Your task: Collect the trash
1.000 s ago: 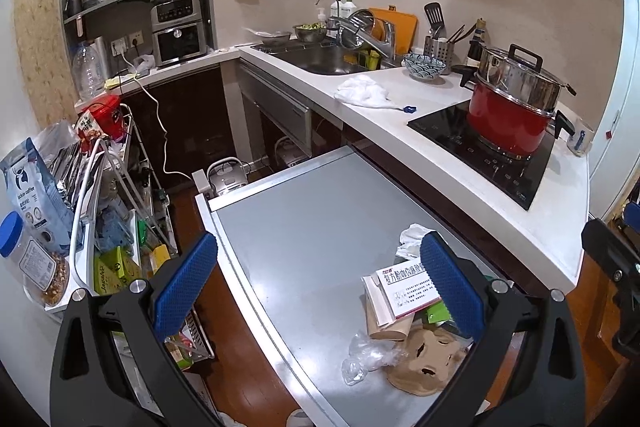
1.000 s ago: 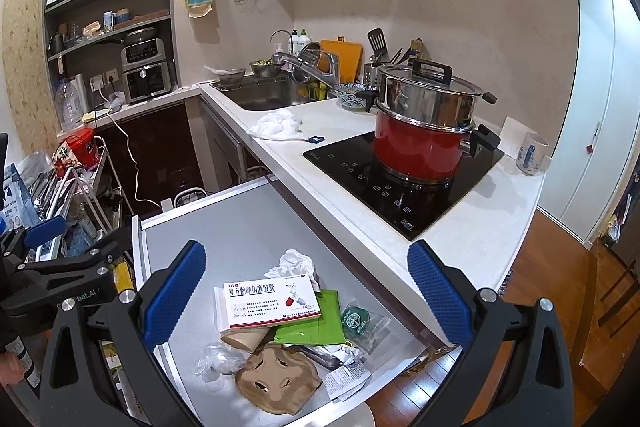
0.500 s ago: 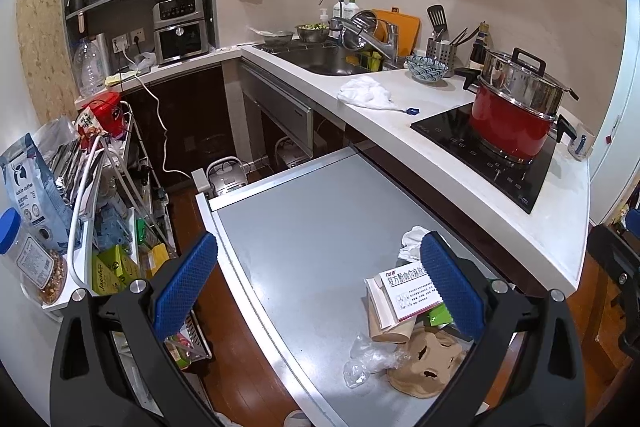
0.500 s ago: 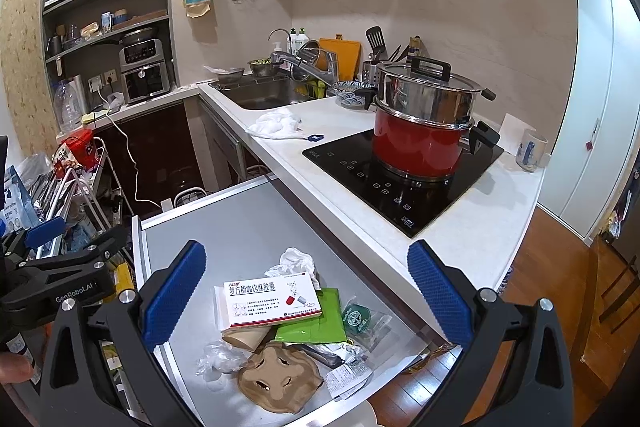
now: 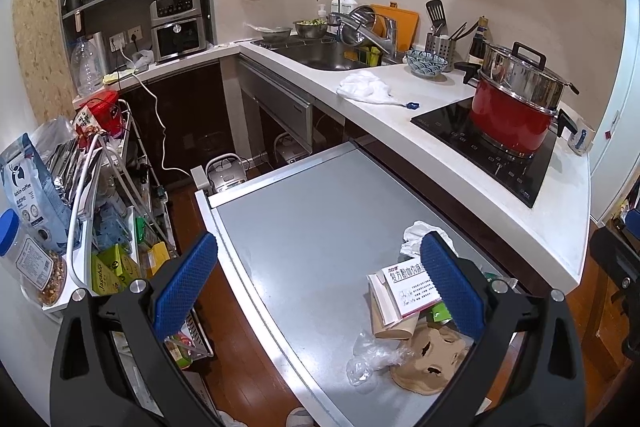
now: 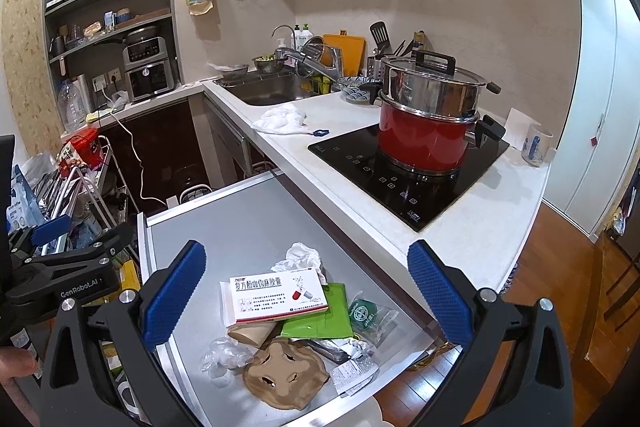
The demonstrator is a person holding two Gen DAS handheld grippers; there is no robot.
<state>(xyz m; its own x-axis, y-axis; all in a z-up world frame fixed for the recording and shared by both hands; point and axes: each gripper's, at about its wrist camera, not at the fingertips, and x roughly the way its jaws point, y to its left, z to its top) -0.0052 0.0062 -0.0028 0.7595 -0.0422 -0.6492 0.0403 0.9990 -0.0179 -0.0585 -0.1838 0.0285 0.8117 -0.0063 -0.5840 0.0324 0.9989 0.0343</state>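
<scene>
Partly under medicine box [image 6: 276,297]: brown cup [image 6: 253,334], green pkt [image 6: 320,314]

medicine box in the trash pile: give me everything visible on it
The medicine box is a flat rectangular carton, apparently cardboard, white with a red band along its top and bottom edges, dark printed characters and a small red-and-white capsule picture. It lies closed, printed face up and slightly tilted, on the grey pull-out surface. It rests on top of a tan paper piece and overlaps the green packet; a crumpled white tissue sits just behind it. Neither gripper touches it.
</scene>
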